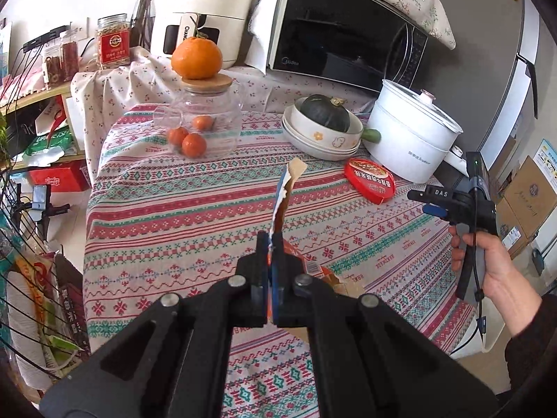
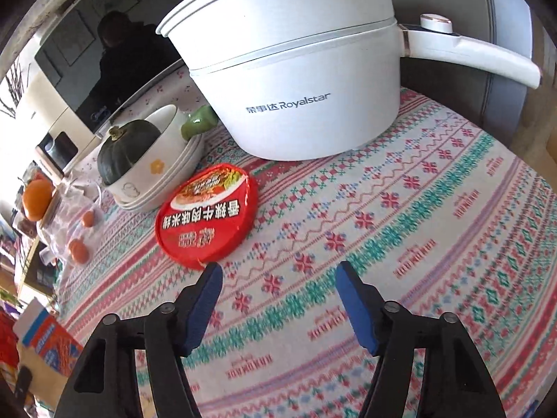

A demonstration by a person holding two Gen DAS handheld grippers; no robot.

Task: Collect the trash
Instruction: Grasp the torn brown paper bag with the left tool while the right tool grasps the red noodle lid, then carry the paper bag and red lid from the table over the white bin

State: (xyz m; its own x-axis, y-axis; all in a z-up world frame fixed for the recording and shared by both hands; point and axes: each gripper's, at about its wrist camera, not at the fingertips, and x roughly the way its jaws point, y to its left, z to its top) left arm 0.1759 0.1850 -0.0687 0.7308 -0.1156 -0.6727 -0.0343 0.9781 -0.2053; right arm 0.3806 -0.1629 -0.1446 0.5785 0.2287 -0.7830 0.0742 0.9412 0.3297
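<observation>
My left gripper (image 1: 271, 240) is shut on a torn orange-and-blue cardboard box (image 1: 283, 195), held above the patterned tablecloth; the same box shows at the lower left of the right wrist view (image 2: 48, 345). A round red noodle-cup lid (image 1: 370, 179) lies flat on the cloth near the white pot. In the right wrist view the lid (image 2: 207, 214) lies just ahead and left of my right gripper (image 2: 278, 275), which is open and empty above the cloth. The right gripper also shows at the right of the left wrist view (image 1: 423, 202).
A white Royalstar pot (image 2: 296, 80) stands behind the lid. Stacked bowls (image 1: 322, 137) hold a dark green squash (image 1: 325, 113). A glass jar (image 1: 202, 122) of small oranges carries a big orange (image 1: 196, 57). A microwave (image 1: 344, 41) stands behind. A wire basket (image 1: 24, 278) sits left of the table.
</observation>
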